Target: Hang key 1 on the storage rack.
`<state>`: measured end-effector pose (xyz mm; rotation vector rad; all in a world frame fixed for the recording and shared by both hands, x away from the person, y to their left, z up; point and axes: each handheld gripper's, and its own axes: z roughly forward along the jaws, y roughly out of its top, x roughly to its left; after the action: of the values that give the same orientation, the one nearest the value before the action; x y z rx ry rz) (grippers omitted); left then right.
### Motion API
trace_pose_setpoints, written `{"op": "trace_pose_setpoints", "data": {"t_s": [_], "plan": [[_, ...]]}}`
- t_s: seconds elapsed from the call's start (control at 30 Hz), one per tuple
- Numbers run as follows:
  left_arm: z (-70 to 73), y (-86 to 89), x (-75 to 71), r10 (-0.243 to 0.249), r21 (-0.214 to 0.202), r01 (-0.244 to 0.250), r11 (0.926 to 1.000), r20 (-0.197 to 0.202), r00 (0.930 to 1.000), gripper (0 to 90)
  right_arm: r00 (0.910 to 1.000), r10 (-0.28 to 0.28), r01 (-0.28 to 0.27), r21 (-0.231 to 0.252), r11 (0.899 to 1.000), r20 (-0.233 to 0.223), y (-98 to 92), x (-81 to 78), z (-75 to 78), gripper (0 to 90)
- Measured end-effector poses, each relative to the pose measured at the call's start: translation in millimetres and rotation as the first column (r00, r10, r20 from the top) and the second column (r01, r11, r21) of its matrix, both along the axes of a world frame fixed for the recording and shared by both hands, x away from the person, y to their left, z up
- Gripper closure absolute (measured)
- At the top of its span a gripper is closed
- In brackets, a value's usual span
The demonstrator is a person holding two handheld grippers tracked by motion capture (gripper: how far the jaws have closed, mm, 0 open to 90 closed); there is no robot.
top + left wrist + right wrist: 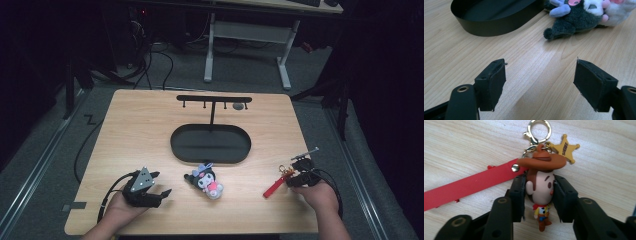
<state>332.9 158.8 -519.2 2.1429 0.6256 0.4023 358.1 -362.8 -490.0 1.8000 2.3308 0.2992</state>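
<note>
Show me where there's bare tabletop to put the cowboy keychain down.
Bare wood lies left of the black oval tray, right of it up to the table's edge, and along the near edge between the left gripper and right gripper. It is crowded around the plush toy and under the hook stand.

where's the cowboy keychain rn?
The small cowboy figure keychain with red strap lies front right on the wooden table, clamped in the right gripper.

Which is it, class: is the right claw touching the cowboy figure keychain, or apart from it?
Touching. The right gripper view shows the right claw with both pads pressed against the head of the cowboy figure keychain.
</note>
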Motion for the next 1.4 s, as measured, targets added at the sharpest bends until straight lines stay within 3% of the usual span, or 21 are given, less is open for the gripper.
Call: {"op": "trace_pose_setpoints", "data": {"t_s": [0.63, 0.83, 1.13, 1.4], "plan": [[1.4, 0.5, -1.5, -0.011, 0.003, 0.011, 0.9999, -0.001, 0.9999, 27.0, 0.9993, -0.026, 0.025, -0.021, 0.999, -0.029, 5.2, 3.3, 1.7, 66.8], [0.6, 0.1, -0.7, -0.014, 0.005, 0.014, 0.9999, -0.008, 0.9999, 27.3, 0.9997, 0.018, -0.018, -0.012, 1.0, -0.014, 17.4, 1.1, 25.7, 66.9], [1.5, -2.8, -1.3, -0.028, 0.012, 0.028, 0.9995, -0.011, 0.9996, 28.0, 0.9982, 0.048, -0.05, 0.061, 0.997, 0.035, 31.9, -13.1, 61.8, 66.8], [2.1, -4.9, -1.4, -0.032, 0.015, 0.032, 0.9994, -0.011, 0.9994, 28.1, 0.9915, 0.113, -0.116, 0.043, 0.992, 0.064, 52.3, -24.4, 96.3, 66.8]]}}
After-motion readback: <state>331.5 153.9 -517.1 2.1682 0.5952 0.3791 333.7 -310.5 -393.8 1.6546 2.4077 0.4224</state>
